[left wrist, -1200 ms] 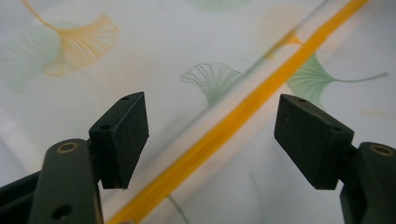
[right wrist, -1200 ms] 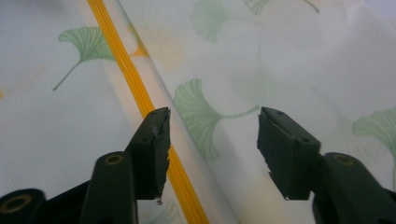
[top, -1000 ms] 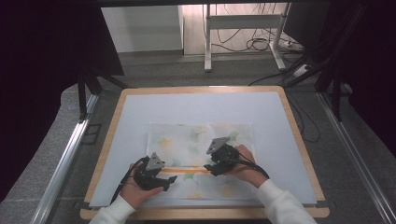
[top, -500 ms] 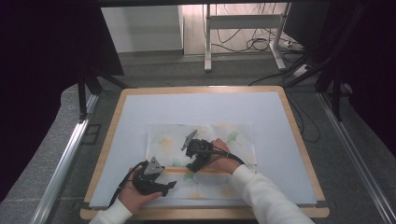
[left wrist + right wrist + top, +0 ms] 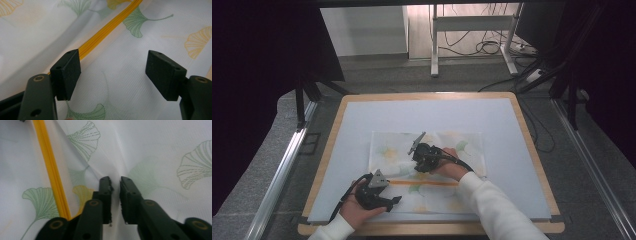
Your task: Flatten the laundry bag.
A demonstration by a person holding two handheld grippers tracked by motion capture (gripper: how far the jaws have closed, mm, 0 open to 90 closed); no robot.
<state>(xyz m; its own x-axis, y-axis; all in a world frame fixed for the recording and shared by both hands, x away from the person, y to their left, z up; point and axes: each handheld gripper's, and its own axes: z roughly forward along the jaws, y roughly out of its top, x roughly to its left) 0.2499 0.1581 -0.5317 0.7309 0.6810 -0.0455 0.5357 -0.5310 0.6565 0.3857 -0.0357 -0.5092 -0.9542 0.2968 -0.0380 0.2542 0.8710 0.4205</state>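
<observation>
A white cloth (image 5: pixel 462 145) printed with green and yellow ginkgo leaves lies flat on the pale mat, with a yellow stripe (image 5: pixel 432 183) running across it. My right gripper (image 5: pixel 418 161) is over the cloth's middle, shut on a raised fold of the cloth (image 5: pixel 155 150). The fold runs up from between the right gripper (image 5: pixel 115 181) jaws, and the yellow stripe (image 5: pixel 50 170) lies to their left. My left gripper (image 5: pixel 393 201) rests at the cloth's near left part. In its own view the left gripper (image 5: pixel 113 67) is open, with flat cloth (image 5: pixel 125 82) below and the stripe (image 5: pixel 105 32) beyond.
The pale mat (image 5: pixel 377 120) sits on a wood-rimmed table (image 5: pixel 427 95). Behind the table are a white stand's legs (image 5: pixel 472 45) and loose cables (image 5: pixel 492 47) on the floor. Metal rails (image 5: pixel 282 170) run along both sides.
My right gripper has moved left and slightly away across the cloth, taking a fold with it. My left gripper has drifted a little toward the near edge.
</observation>
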